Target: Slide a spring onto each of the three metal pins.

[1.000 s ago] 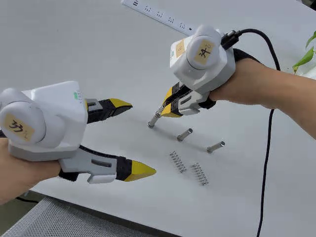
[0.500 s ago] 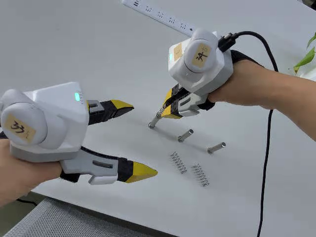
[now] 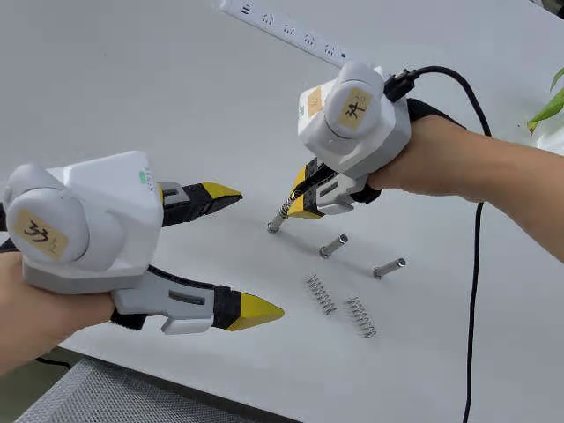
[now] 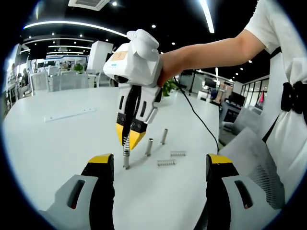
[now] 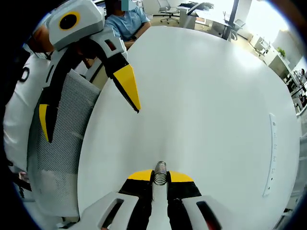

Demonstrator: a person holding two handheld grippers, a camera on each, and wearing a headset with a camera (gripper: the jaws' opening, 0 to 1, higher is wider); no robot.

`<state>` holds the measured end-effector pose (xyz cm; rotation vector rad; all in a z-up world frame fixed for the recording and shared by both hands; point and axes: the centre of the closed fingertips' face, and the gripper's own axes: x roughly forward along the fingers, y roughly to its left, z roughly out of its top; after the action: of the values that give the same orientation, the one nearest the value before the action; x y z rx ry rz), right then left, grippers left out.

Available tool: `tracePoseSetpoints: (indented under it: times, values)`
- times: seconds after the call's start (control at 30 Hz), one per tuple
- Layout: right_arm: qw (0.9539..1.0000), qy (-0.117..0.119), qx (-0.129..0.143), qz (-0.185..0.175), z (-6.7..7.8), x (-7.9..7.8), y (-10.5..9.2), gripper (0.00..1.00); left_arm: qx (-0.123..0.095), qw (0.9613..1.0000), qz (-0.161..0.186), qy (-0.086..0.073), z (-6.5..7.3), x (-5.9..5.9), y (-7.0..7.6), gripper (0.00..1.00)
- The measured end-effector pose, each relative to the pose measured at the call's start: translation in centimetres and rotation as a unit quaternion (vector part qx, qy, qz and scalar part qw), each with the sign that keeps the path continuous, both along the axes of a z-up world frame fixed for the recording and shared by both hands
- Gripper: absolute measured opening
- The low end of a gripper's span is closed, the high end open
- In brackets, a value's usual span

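Three short metal pins stand on the white table: a left pin (image 3: 275,226), a middle pin (image 3: 332,246) and a right pin (image 3: 387,267). My right gripper (image 3: 295,208) is shut on a spring (image 3: 285,210) that sits over the top of the left pin; the spring (image 5: 160,173) shows end-on between the yellow tips, and again, the spring (image 4: 126,145), above the pin (image 4: 126,160). Two loose springs (image 3: 320,293) (image 3: 359,315) lie in front of the pins. My left gripper (image 3: 240,254) hangs open to the left of the pins, holding nothing.
A white power strip (image 3: 291,31) lies at the back of the table. A black cable (image 3: 476,264) runs down the right side. Green leaves (image 3: 548,104) poke in at the right edge. The table's front edge (image 3: 264,401) is close below the left gripper.
The right gripper has shifted slightly with the spring on the left pin. The left gripper stays open; the view has drifted a little.
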<state>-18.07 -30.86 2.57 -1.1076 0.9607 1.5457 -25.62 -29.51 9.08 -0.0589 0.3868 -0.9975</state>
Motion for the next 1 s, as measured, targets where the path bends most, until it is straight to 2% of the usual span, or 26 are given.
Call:
tracePoseSetpoints:
  times: [1.0]
  values:
    - [0.9999, 0.004, -0.006, 0.008, -1.8, -0.1, -0.1, 0.08, -0.003, 1.0, -0.001, 0.007, -0.2, 0.0, -0.2, 0.75]
